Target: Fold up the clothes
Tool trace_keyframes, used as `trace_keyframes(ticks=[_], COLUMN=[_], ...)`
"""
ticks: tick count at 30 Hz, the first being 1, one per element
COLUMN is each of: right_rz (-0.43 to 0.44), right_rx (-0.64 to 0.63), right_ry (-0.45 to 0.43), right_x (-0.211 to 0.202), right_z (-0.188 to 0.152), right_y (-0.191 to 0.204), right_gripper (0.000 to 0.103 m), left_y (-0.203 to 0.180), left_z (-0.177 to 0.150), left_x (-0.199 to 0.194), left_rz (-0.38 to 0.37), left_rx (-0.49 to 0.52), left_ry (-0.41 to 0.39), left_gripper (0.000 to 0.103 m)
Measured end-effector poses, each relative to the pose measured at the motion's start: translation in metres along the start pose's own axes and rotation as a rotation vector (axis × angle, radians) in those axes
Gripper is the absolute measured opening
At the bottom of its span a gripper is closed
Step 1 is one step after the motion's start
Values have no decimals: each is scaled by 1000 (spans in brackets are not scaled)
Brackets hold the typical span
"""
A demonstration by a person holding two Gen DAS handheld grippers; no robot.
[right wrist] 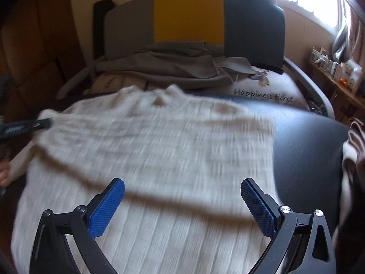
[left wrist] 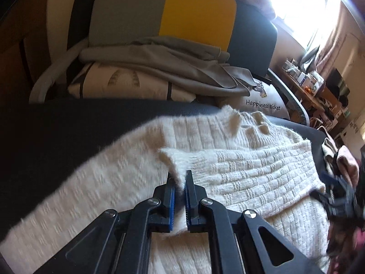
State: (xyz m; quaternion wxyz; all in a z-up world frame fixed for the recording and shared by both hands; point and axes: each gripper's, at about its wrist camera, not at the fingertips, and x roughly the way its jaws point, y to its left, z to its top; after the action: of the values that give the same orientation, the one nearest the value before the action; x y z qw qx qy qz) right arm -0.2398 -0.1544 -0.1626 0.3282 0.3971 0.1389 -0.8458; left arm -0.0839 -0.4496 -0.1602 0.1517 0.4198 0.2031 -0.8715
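The cream knitted sweater (right wrist: 146, 150) lies spread over a dark surface (right wrist: 303, 137), its collar pointing toward the headboard and one side folded over onto its body. The left claw (left wrist: 180, 180) is closed narrow on a pinch of that folded knit edge, the fabric caught between its blue pads. The right claw (right wrist: 182, 189) hovers above the lower part of the sweater with its jaws spread wide, holding nothing. Beyond the sweater, a grey garment (left wrist: 159, 61) is heaped on a white pillow (left wrist: 264, 100) printed "Happiness ticket", in front of a grey, yellow and dark headboard (right wrist: 189, 16).
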Motion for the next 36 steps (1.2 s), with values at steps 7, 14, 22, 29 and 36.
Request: trace_keyframes(ticks=[7, 14, 22, 29, 36], right_rz=[-105, -88, -93, -92, -93], right_rx=[100, 114, 110, 113, 114], right_ry=[65, 23, 19, 16, 11], right_x=[54, 48, 47, 50, 52], right_z=[11, 5, 4, 4, 5], right_y=[-34, -35, -31, -32, -34], right_gripper=[103, 103, 103, 103, 103], left_y=[21, 34, -33, -44, -38], left_z=[-6, -20, -24, -37, -35], left_x=[19, -23, 16, 35, 20], left_rz=[47, 30, 52, 101, 80], left_rx=[-92, -249, -27, 11, -43], left_ry=[57, -97, -44, -78, -68], left_gripper=[11, 13, 14, 16, 16])
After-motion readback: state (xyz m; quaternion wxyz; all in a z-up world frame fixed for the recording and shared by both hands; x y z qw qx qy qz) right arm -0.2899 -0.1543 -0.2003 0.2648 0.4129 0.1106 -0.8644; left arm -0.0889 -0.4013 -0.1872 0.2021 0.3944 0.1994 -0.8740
